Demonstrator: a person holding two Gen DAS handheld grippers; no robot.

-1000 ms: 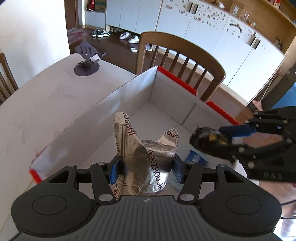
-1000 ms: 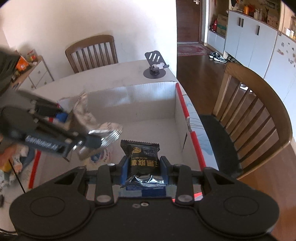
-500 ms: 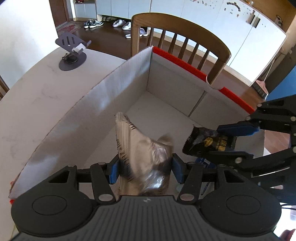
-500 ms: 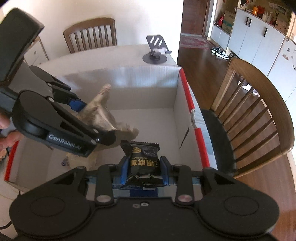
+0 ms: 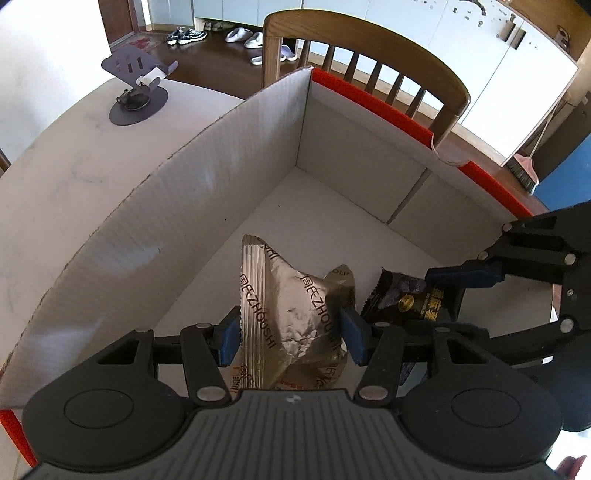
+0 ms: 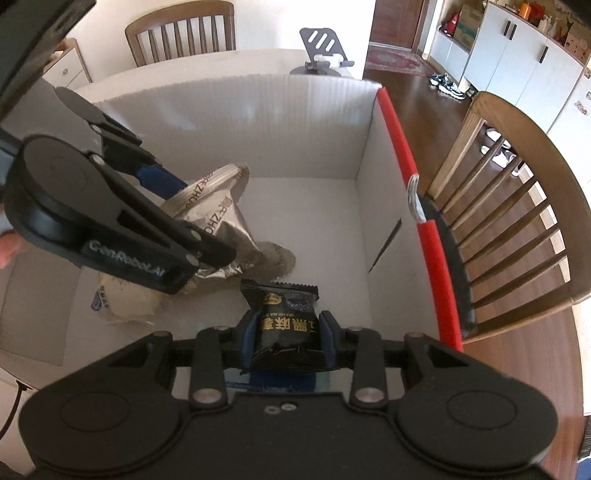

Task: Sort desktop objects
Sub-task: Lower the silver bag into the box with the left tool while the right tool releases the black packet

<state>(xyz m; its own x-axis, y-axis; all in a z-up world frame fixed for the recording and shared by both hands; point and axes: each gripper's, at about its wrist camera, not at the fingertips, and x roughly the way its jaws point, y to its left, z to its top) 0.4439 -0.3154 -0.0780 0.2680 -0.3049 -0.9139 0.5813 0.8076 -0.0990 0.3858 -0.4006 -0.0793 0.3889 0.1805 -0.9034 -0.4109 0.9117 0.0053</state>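
My left gripper (image 5: 290, 338) is shut on a crinkled silver foil snack bag (image 5: 291, 314) and holds it low inside a white cardboard box (image 5: 221, 184) with red rims. My right gripper (image 6: 288, 339) is shut on a small black snack packet (image 6: 284, 325) and holds it inside the same box (image 6: 303, 122), close beside the left one. The black packet also shows in the left wrist view (image 5: 410, 299), and the silver bag in the right wrist view (image 6: 225, 225). A pale wrapped item (image 6: 122, 299) lies on the box floor under the left gripper.
A dark phone stand (image 5: 136, 92) sits on the white table (image 5: 55, 158) beyond the box. A wooden chair (image 6: 517, 206) stands right against the box's red-rimmed side. Another chair (image 6: 181, 33) is at the table's far side.
Both grippers have moved forward and down into the box with their packets. The box walls now stand closer and higher around them.
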